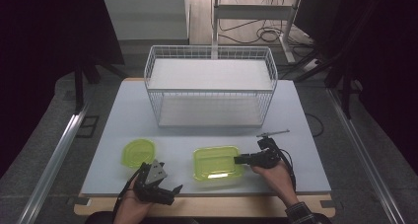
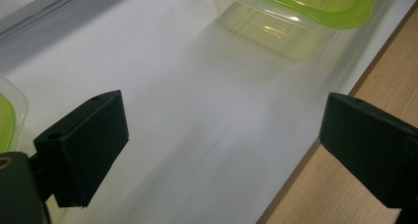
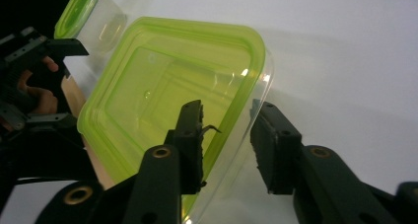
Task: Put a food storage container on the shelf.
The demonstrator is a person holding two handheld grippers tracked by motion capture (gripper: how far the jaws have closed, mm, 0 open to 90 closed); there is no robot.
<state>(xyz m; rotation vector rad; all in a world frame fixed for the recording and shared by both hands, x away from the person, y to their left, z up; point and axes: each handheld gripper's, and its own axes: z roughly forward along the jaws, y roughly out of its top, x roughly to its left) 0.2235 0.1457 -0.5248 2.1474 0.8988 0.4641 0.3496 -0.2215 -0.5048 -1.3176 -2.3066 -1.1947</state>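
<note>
A rectangular clear container with a lime-green lid [image 1: 216,164] [image 3: 162,95] sits near the table's front edge. My right gripper [image 1: 241,159] [image 3: 226,108] straddles its right rim. One jaw is over the lid, the other is outside the clear wall, and a small gap shows at each pad, so it is open. A round container with a green lid [image 1: 138,152] [image 3: 81,9] stands to the left. My left gripper [image 1: 166,180] [image 2: 222,115] rests at the front edge between the two containers, wide open and holding nothing.
A white wire rack with two shelves [image 1: 211,86] stands at the back middle of the pale table [image 1: 296,115]. A thin grey rod [image 1: 273,133] lies just behind my right hand. The wooden front edge [image 2: 374,76] runs under my left gripper.
</note>
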